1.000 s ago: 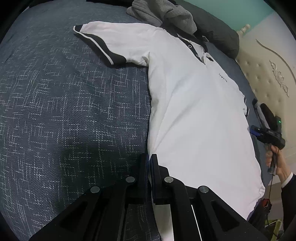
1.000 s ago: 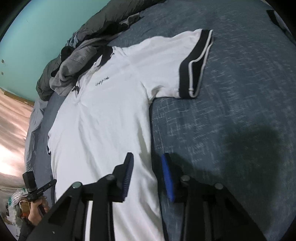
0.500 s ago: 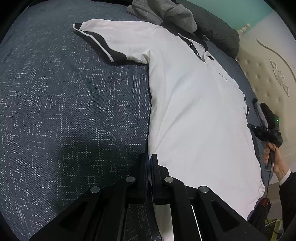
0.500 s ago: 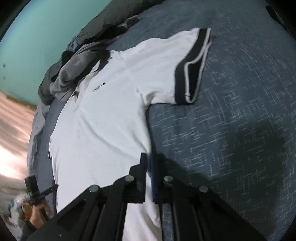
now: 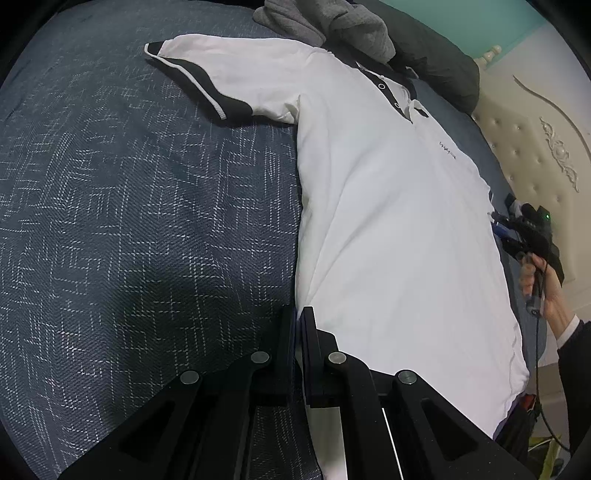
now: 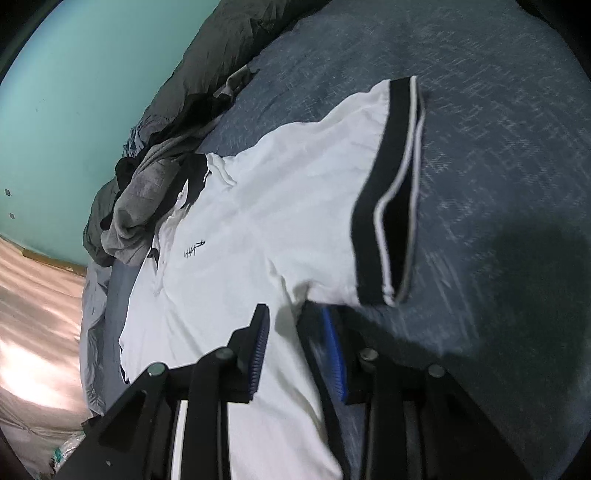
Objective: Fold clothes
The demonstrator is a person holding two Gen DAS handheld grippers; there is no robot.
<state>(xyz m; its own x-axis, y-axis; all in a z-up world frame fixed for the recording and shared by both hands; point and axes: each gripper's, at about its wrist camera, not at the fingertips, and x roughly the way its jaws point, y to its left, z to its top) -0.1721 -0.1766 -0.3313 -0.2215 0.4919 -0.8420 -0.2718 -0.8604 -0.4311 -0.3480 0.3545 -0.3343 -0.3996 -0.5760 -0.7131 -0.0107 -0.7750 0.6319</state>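
two tongs sit low: the left tongs (image 5: pixel 298 317) pinch the shirt (image 5: pixel 388 206) edge, the right tongs (image 6: pixel 295 321) gape wide under its sleeve (image 6: pixel 388 192).

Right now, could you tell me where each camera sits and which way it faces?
Left wrist: on the left gripper, shut on the shirt edge, looking along the bed toward the collar; the far hand holds the right gripper.
Right wrist: on the right gripper, jaws open by the armpit, facing collar and sleeve; only its own fingers show.
Shared: shirt, bed, grey clothes.
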